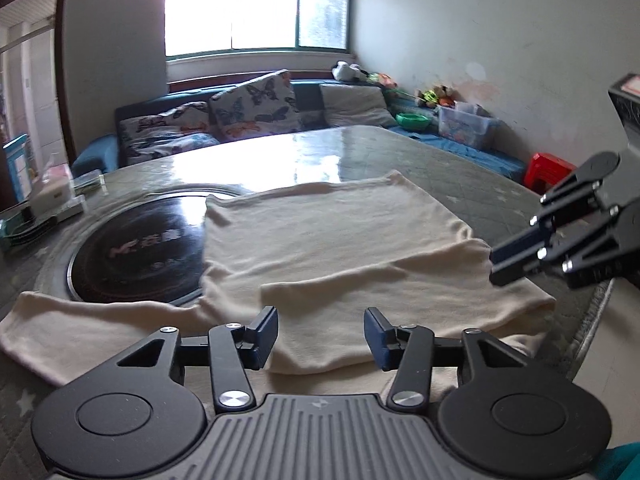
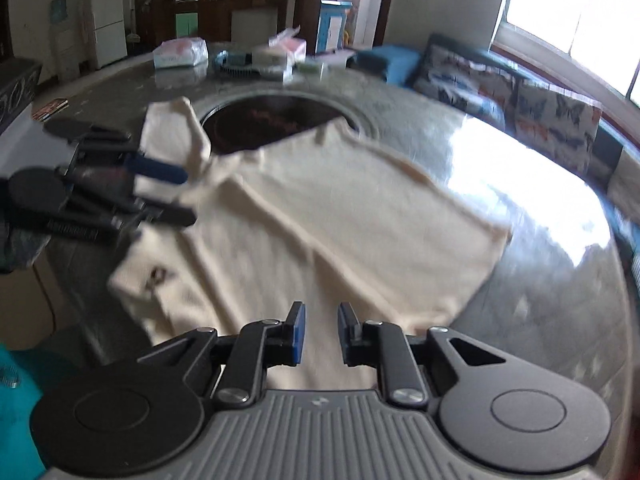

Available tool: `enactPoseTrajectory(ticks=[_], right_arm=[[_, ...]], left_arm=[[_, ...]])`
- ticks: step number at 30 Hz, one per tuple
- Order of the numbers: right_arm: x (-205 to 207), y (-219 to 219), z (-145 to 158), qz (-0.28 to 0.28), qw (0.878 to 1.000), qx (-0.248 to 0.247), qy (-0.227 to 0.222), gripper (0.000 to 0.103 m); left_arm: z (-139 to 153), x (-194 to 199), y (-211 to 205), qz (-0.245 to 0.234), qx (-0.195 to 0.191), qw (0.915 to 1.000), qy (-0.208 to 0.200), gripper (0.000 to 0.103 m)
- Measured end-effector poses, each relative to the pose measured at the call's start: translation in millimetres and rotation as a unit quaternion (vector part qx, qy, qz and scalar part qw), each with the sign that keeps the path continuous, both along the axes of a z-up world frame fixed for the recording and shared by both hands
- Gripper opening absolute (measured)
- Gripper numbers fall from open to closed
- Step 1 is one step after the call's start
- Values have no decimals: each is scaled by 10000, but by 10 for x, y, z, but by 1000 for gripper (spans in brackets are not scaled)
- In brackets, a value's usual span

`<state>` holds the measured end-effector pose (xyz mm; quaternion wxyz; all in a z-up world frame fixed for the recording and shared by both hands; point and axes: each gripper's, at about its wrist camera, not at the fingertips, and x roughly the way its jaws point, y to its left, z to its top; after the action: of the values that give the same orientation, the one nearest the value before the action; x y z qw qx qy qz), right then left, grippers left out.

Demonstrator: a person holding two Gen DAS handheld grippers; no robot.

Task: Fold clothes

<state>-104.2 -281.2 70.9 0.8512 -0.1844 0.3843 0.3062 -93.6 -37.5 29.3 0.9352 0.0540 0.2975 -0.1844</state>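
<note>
A cream long-sleeved top (image 1: pixel 328 232) lies spread on the round table, one sleeve folded across its body and the other sleeve (image 1: pixel 60 332) trailing left. My left gripper (image 1: pixel 321 338) hovers open over the garment's near edge, nothing between its fingers. In the right wrist view the same top (image 2: pixel 320 216) stretches ahead, and my right gripper (image 2: pixel 321 334) is open above its near edge. The right gripper also shows at the right of the left wrist view (image 1: pixel 516 260); the left one appears at the left of the right wrist view (image 2: pixel 176 196), over the sleeve.
A black round hob (image 1: pixel 136 256) is set in the table's middle, partly under the top. Boxes and packets (image 2: pixel 256 60) crowd the far table side. A sofa with butterfly cushions (image 1: pixel 248 108) stands beyond, and a red stool (image 1: pixel 548 170) at the right.
</note>
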Motion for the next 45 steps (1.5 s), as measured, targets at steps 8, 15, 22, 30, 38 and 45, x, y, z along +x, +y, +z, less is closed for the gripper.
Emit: enactPoseTrajectory(ticks=[8,15,22,30,38,45], right_arm=[[-23,-172,-142,-138,9998,129,69,18],[273,-147,-123,-308,9991,285,-106,21],[309,-148,-213,-293,9994,206,-39,23],[317,-109,-215,-240,9996,176,-28,25],[394,164,-159,216,9997,130,-13,27],[454,682,-188,924,9957,117,12,27]], left_arm=[[-106,126,-21,-132,223,9992,306,50],[-32,313,-90,-130,-8,9994,315,48],[-114,510,-36,45,-298,9981,546,46],[-82,517,215,442,-399,9969,512,47],[-16,468,638,1165,-254,9921,398,50],[13,526,1284,2368,40,9711,298,57]])
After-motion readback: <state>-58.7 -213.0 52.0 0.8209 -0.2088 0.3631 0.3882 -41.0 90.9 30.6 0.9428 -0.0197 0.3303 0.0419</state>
